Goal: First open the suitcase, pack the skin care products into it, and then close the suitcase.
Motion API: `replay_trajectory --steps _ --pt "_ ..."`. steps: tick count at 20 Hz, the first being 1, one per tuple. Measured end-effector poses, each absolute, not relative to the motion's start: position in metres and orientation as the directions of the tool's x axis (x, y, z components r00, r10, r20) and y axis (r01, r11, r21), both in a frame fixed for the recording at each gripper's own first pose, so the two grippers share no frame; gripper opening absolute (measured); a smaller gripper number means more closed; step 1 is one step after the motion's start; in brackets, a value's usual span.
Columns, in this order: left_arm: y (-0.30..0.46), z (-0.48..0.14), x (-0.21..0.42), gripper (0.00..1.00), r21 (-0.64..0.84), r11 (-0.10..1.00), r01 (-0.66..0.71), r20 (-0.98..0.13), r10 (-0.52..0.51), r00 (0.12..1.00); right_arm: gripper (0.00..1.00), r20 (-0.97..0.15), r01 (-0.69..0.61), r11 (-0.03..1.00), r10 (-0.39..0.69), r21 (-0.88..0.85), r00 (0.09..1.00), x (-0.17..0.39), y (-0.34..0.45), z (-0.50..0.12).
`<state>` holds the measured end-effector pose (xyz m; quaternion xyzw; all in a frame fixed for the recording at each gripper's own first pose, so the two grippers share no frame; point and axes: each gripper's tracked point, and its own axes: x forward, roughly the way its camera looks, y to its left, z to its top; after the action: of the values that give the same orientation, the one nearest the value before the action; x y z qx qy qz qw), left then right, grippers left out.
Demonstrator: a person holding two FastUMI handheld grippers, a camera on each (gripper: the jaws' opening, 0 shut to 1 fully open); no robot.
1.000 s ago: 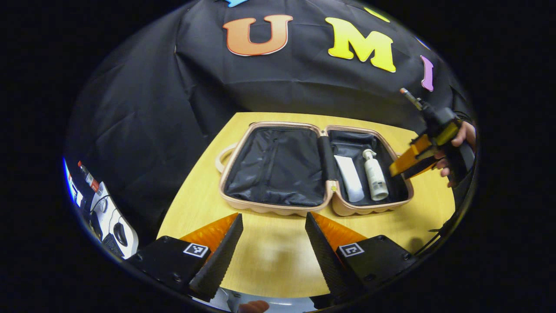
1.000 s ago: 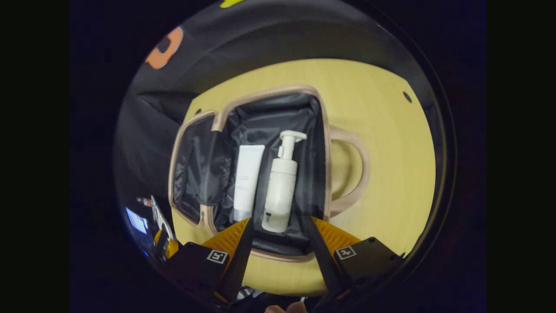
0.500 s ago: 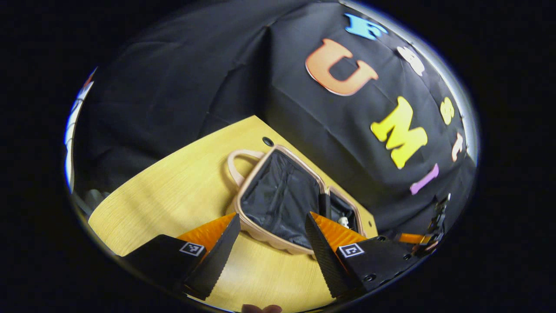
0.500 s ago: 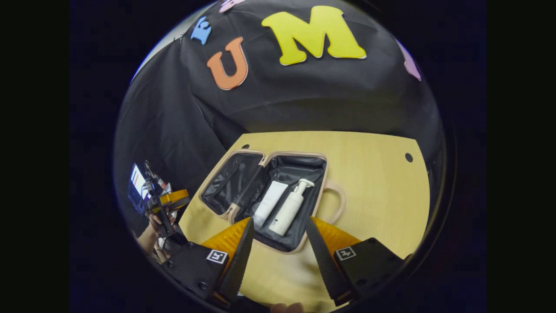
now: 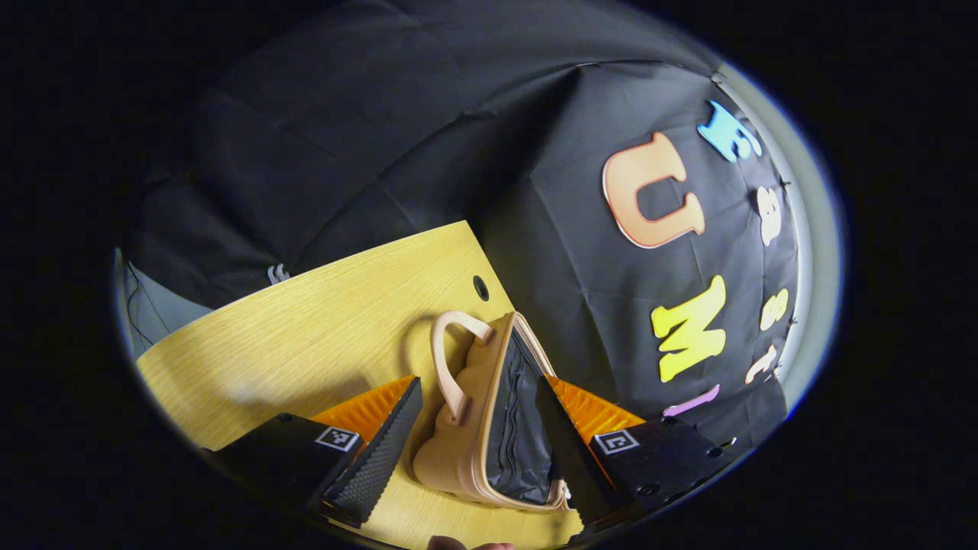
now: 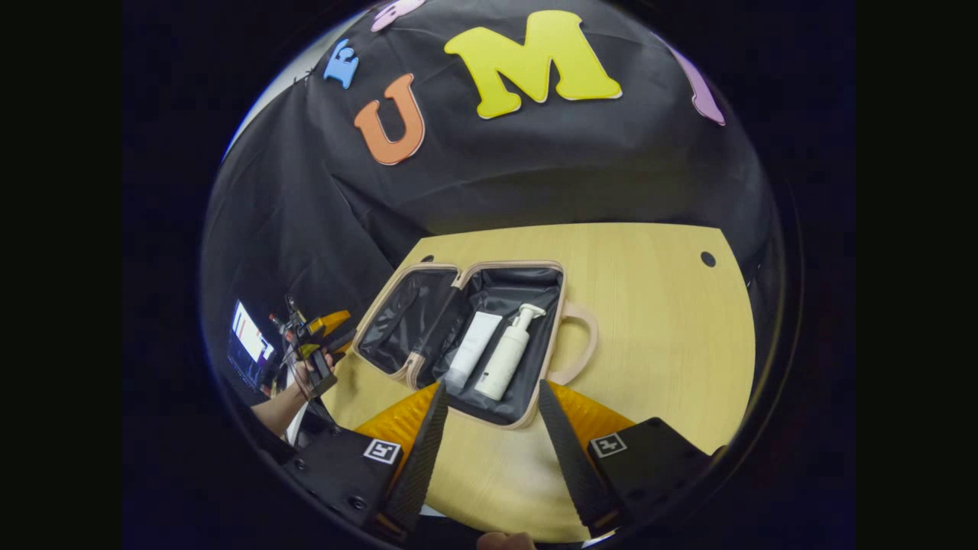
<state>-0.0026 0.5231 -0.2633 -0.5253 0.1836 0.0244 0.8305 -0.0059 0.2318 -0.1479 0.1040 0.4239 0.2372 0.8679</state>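
Suitcase (image 6: 466,344) lies open flat on the tabletop (image 6: 649,305), both halves lined in dark fabric, hinge running between them. Skin care products sit in the half nearer the handle (image 6: 584,344): a white tube (image 6: 472,350) and a white pump bottle (image 6: 506,359), side by side, apparently touching or nearly so. The other half looks bare apart from its zipped lining. Nothing else of the kind lies on the tabletop as far as either view shows. Judgement: opening is done, packing looks done, closing is what remains. Right tongs (image 6: 489,451) are spread, holding nothing, hovering over the near edge of the tabletop just short of the suitcase rim. Left tongs (image 5: 477,435) are also spread, nothing pinched; in the left gripper view they straddle the outer end of the bare half (image 5: 497,412), seen edge-on, with its own handle loop (image 5: 451,359) between the fingers, though contact cannot be told. In the right gripper view the left tongs (image 6: 325,325) show farther off, in a hand (image 6: 306,374) at the far side of that half. Likely next: the left side lifts that half and folds it over the packed one; zip not yet touched.
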Motion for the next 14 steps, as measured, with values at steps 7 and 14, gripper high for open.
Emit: replay_trajectory --steps 7,14 --pt "0.530 -0.304 0.031 0.75 -0.837 0.430 -0.338 -0.434 -0.146 0.889 0.72 -0.712 -0.256 0.887 0.461 0.384 0.530 -0.008 0.228 -0.155" --pt "0.530 -0.318 0.056 0.42 -0.832 0.402 -0.382 -0.473 -0.154 0.868 0.72 -0.711 -0.205 0.893 0.444 0.400 0.546 -0.013 0.222 -0.158"
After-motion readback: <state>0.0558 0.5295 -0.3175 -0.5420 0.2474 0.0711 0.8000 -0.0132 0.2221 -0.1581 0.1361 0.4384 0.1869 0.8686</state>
